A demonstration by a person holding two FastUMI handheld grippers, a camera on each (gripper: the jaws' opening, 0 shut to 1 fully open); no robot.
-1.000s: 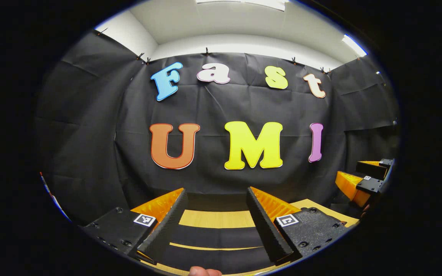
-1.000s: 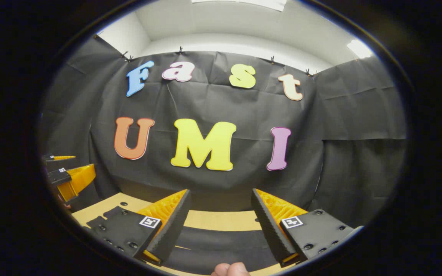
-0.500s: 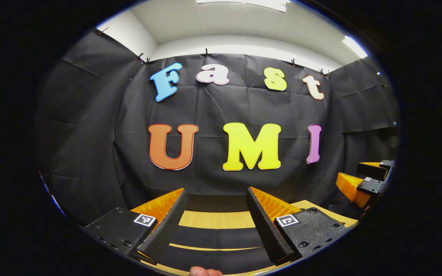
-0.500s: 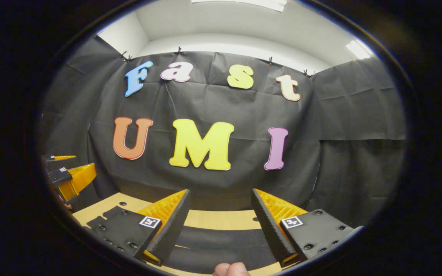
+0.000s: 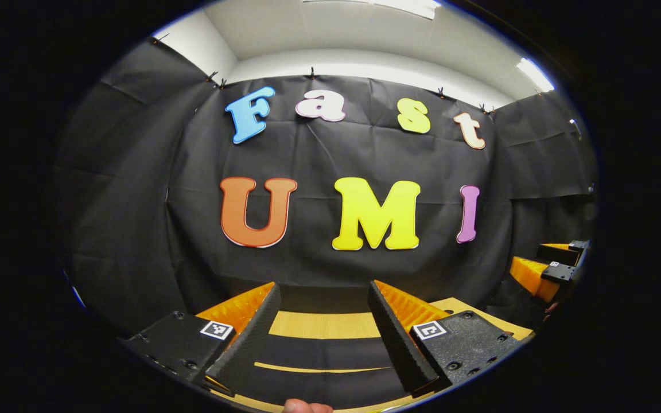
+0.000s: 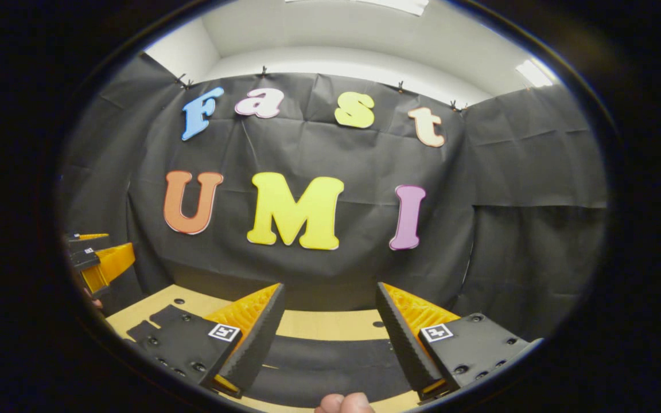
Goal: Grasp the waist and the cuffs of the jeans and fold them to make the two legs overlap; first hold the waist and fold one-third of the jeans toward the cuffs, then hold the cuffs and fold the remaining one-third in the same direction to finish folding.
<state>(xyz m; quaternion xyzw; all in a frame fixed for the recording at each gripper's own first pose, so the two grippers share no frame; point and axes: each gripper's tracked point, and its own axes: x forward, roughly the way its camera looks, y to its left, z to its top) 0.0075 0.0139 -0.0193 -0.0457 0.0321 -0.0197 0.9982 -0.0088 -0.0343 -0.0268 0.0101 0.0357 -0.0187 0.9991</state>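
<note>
The jeans (image 5: 325, 353) lie on the table (image 5: 325, 324), at 6 o'clock, in front of the wall (image 5: 330, 155) at 12 o'clock.

Surface (image 5: 319, 324): pale yellow wood tone, lower centre of the frame. Jeans (image 5: 325, 351): dark, near black, lying in bands across it. Booth wall cloth (image 6: 525, 172): black, creased. Ceiling (image 6: 336, 28): white, upper frame. Fiducial tag (image 6: 438, 332): black-and-white square pattern.

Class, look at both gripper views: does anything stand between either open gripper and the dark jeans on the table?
Nothing visible does. The left gripper and the right gripper are both open, with only air between their fingers and the jeans lying on the wooden table below.
</note>
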